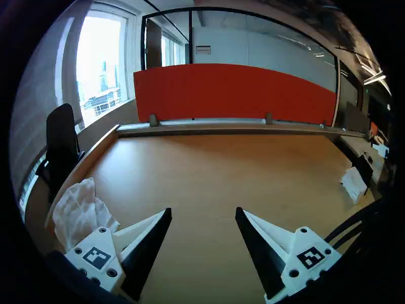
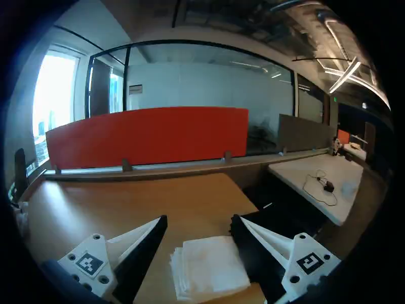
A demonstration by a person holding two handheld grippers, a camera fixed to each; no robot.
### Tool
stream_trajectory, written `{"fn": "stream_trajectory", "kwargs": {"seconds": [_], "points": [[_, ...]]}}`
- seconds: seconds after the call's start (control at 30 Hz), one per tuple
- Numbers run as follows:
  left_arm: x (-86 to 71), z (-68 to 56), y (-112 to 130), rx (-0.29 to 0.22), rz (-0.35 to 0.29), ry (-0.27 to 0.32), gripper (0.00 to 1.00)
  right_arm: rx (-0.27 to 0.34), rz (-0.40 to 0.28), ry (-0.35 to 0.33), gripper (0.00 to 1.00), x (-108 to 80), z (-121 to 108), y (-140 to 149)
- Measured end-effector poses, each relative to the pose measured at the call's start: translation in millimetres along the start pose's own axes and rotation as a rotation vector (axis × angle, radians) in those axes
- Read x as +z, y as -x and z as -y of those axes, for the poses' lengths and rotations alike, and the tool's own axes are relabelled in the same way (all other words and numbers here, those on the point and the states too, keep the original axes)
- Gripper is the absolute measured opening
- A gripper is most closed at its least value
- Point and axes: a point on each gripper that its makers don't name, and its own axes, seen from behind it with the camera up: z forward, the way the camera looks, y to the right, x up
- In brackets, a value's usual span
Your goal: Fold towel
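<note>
The crumpled towel (image 1: 76,210) lay at the left edge of the desk (image 1: 217,167), just beside the left gripper (image 1: 203,209), whose jaws stood apart and empty. The folded towel stack (image 2: 212,266) lay on the desk's right corner, between the spread, unclamped fingers of the right gripper (image 2: 199,218).

A wide wooden desk (image 1: 228,167) is bounded at its far edge by a red divider panel (image 1: 233,93). Behind the panel a glass partition (image 1: 263,45) framed in black is seen, with a pale wall beyond it. Bright daylight is let in through a tall window (image 1: 101,71) on the left, and a black chair (image 1: 61,137) is placed near it. To the right a white desk (image 2: 324,187) is set beside a grey divider (image 2: 304,134), and strip lights (image 2: 347,76) are mounted on the dark ceiling.
</note>
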Motion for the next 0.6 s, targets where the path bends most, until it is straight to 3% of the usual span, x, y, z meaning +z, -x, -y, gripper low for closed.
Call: {"fn": "stream_trajectory", "kwargs": {"seconds": [0.6], "points": [[-5.6, 18.0, -80, -0.049, -0.228, -0.036, 0.94, -0.036, -0.078, -0.067, 1.00, -8.3, 36, -23]]}}
